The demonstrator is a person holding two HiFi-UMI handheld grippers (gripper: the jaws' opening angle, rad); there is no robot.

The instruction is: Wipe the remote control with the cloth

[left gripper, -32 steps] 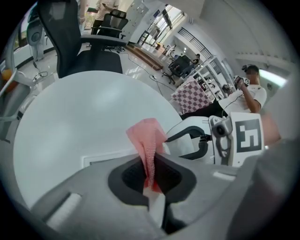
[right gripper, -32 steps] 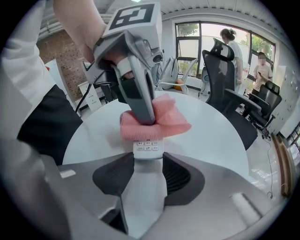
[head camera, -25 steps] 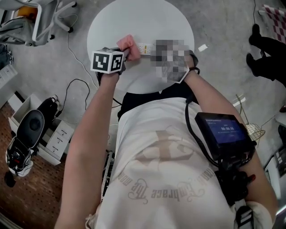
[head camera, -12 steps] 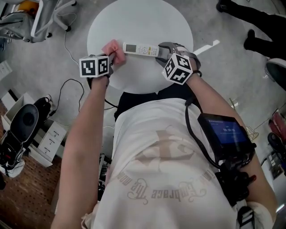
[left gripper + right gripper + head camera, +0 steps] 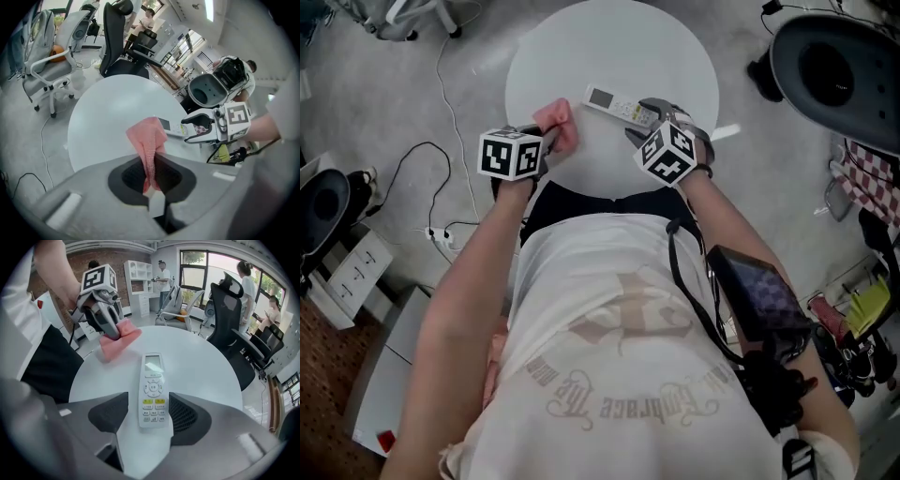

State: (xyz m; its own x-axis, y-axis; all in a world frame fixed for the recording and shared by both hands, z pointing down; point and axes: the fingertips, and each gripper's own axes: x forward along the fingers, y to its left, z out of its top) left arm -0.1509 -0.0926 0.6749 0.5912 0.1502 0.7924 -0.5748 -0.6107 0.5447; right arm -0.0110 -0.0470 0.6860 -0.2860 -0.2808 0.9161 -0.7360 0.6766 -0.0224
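Printed white T-shirt [image 5: 609,366]; black cabled screen unit [image 5: 761,298]; grey left gripper [image 5: 551,142], right gripper [image 5: 642,120], marker cubes [image 5: 511,155].

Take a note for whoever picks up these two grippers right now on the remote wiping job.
Left gripper: shut on the pink cloth, held apart from the remote.
Right gripper: open, its jaws have just been opening; the remote lies on the white table between them, untouched.
Done: can't tell how much is wiped.
To do: wipe the remote with the cloth.
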